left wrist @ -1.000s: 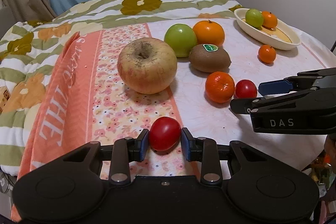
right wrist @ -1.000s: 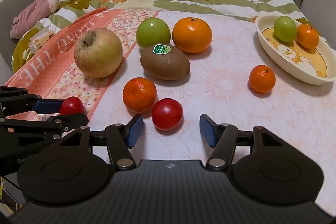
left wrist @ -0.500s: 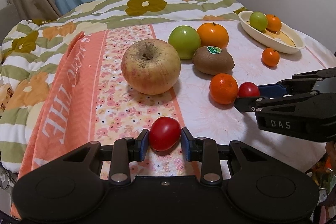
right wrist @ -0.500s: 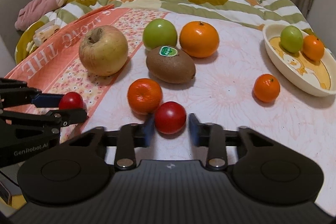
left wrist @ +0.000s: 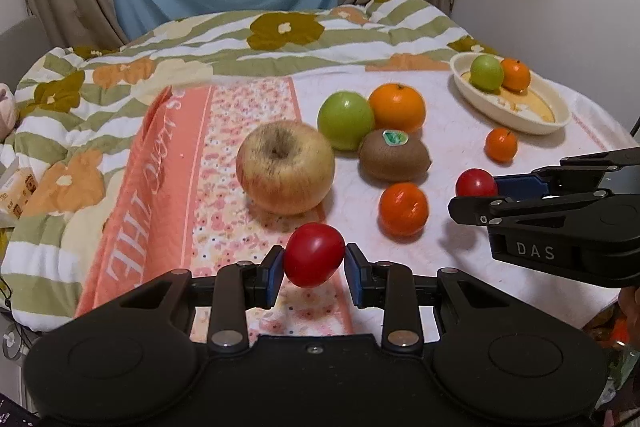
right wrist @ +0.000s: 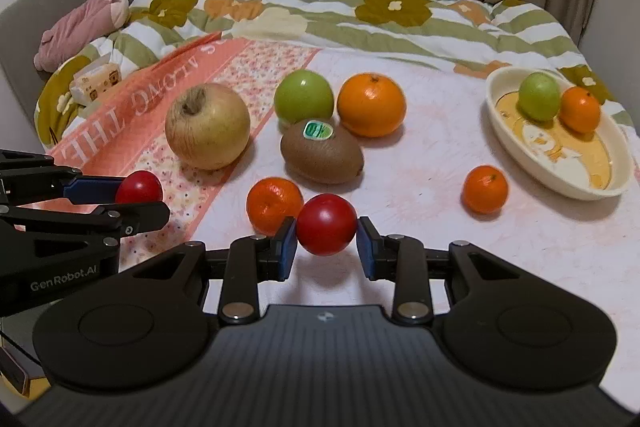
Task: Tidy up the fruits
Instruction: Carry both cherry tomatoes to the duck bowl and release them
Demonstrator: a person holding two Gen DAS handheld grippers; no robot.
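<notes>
Left wrist view: the left gripper [left wrist: 314, 263] pinches a red tomato [left wrist: 314, 255] between its blue pads [left wrist: 275, 269], held above the near edge of the floral cloth [left wrist: 240, 131]. Just beyond it sits a big yellow apple [left wrist: 285, 166], with a green apple [left wrist: 346, 121], a large orange [left wrist: 397, 108] and a stickered kiwi [left wrist: 394, 155] to its right. A mandarin [left wrist: 403, 207] lies near the kiwi, and another small mandarin [left wrist: 501, 145] rests further right, close to the dish [left wrist: 532, 121]. The dish sits at the far right and holds a small green fruit [left wrist: 486, 73] touching a small orange [left wrist: 516, 75]. From the right, the right gripper [left wrist: 486, 187] comes in with its fingers closed on a second tomato [left wrist: 476, 183]. In the right wrist view that tomato [right wrist: 326, 229] is squeezed between both pads, just right of the near mandarin [right wrist: 274, 205], though whether the two touch I cannot tell. At the far left of that view, a pink plush [right wrist: 80, 27] lies on the striped quilt [right wrist: 320, 15], with a small packet [right wrist: 96, 83] beside it.
</notes>
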